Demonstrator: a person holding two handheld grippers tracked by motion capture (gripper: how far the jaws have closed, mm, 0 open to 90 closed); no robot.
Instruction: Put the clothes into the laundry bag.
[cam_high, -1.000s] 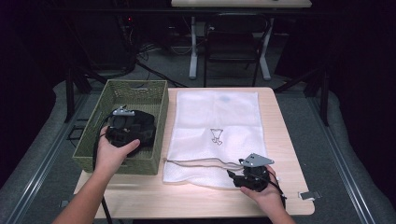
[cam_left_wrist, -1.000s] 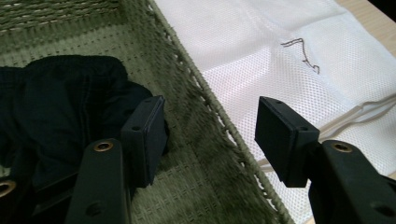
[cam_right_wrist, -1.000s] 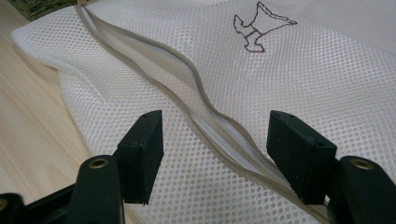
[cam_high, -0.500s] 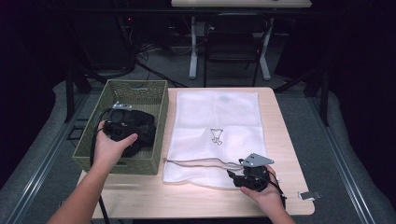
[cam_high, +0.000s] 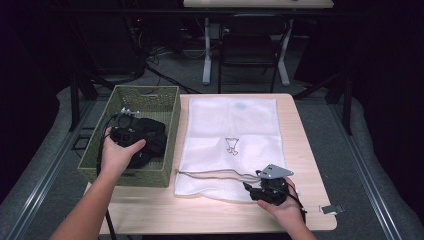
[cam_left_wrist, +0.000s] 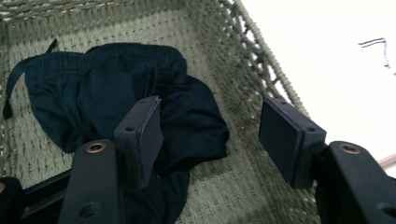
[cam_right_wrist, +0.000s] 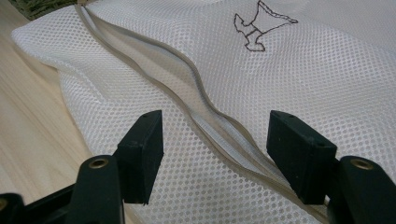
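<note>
A: Left arm pose?

B: Forearm comes in from 6 o'clock and angles toward 12. The hand wraps the left gripper (cam_high: 131, 134) inside the olive-green woven rectangular basket (cam_high: 165, 107), at about 9 o'clock on the pale wooden table (cam_high: 200, 220).

A: Jaws?

B: Spread wide, nothing between the pads (cam_left_wrist: 144, 135). They sit just over the dark navy crumpled fabric garment (cam_left_wrist: 116, 100). Whether the left pad touches the cloth I can't tell, the angle is poor.

A: Garment position?

B: Bunched on the basket floor, elastic waistband toward 11 o'clock in the left gripper view. Soft knit, with a loose strap at the far left.

A: Right side?

B: Hand low at 5 o'clock on the table, holding the right gripper (cam_high: 262, 192) at the near edge of the white mesh zippered laundry bag (cam_high: 230, 125). Jaws also wide, straddling the beige zipper (cam_right_wrist: 187, 98), which is parted and wavy. The bag lies flat, has a fine perforated weave and a small stitched emblem (cam_right_wrist: 261, 23).
</note>
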